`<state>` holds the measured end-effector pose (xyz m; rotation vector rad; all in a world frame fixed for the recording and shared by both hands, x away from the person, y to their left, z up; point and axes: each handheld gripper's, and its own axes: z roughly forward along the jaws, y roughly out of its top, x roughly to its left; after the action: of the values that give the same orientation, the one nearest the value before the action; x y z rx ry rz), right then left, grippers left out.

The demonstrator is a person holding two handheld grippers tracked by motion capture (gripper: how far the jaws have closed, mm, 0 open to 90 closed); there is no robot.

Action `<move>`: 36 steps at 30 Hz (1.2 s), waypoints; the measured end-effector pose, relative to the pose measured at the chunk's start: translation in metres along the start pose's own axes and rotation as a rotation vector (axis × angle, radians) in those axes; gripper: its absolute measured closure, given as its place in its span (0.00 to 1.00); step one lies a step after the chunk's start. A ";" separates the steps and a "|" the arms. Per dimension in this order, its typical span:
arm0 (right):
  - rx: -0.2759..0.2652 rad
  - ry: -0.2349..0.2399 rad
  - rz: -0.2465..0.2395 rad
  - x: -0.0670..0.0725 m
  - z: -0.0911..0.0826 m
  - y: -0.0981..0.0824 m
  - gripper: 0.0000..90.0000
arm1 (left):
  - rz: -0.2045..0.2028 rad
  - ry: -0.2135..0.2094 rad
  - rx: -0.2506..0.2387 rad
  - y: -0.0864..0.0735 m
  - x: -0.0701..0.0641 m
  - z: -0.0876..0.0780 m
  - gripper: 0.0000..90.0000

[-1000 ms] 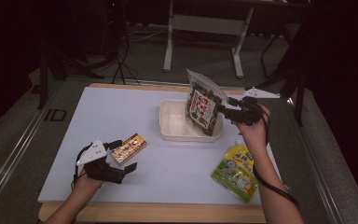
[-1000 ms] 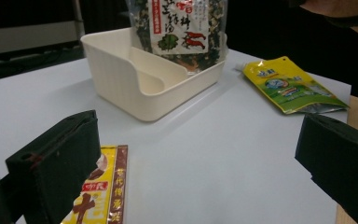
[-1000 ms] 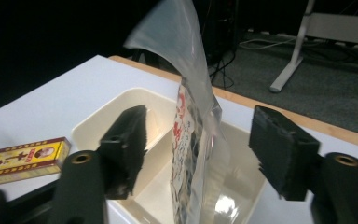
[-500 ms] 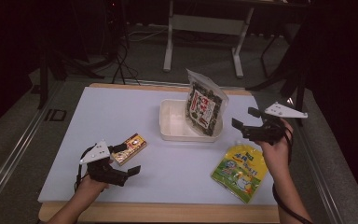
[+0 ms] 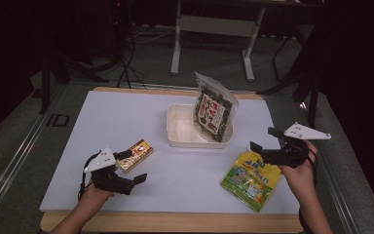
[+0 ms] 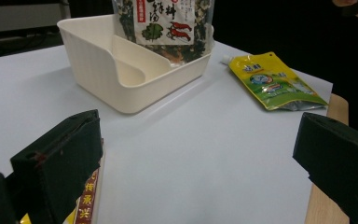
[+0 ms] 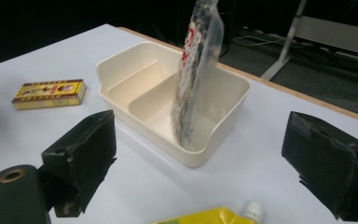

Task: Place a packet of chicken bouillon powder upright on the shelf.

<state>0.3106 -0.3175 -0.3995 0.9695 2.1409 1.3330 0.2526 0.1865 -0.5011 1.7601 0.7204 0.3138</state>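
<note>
- The left hand-held gripper (image 5: 132, 166) rests low on the white bench (image 5: 102, 122), its jaws standing apart with nothing clamped between them.
- A small yellow box (image 5: 135, 154) lies flat just beside its far jaw, touching or nearly so.
- Ahead of it and off towards the right sits a cream tray (image 5: 182, 127) with a divider inside.
- A clear packet of dark dried food (image 5: 214, 113) stands upright in the tray's compartment nearer the right hand-held gripper, leaning on the wall.
- The right hand-held gripper (image 5: 264, 140) hovers apart from the packet; its jaws have just been opening and now stand wide with nothing between them.
- A yellow spouted pouch (image 5: 250, 180) lies flat on the bench right below it.
</note>
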 end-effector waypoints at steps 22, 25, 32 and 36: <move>0.209 -0.110 0.088 -0.036 -0.023 -0.072 0.29 | 0.004 -0.003 0.021 0.000 -0.001 0.003 0.02; 0.236 -0.140 0.111 -0.047 -0.022 -0.085 0.29 | 0.006 -0.005 0.026 -0.001 -0.002 0.004 0.02; 0.287 -0.162 0.172 -0.067 -0.018 -0.107 0.28 | 0.000 -0.007 0.036 -0.002 0.000 0.004 0.02; 0.314 -0.160 0.207 -0.075 -0.016 -0.118 0.25 | 0.000 -0.006 0.040 -0.002 -0.001 0.005 0.02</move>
<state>0.3105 -0.4174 -0.4981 1.4045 2.2125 0.9804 0.2545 0.1823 -0.5048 1.7981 0.7270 0.2962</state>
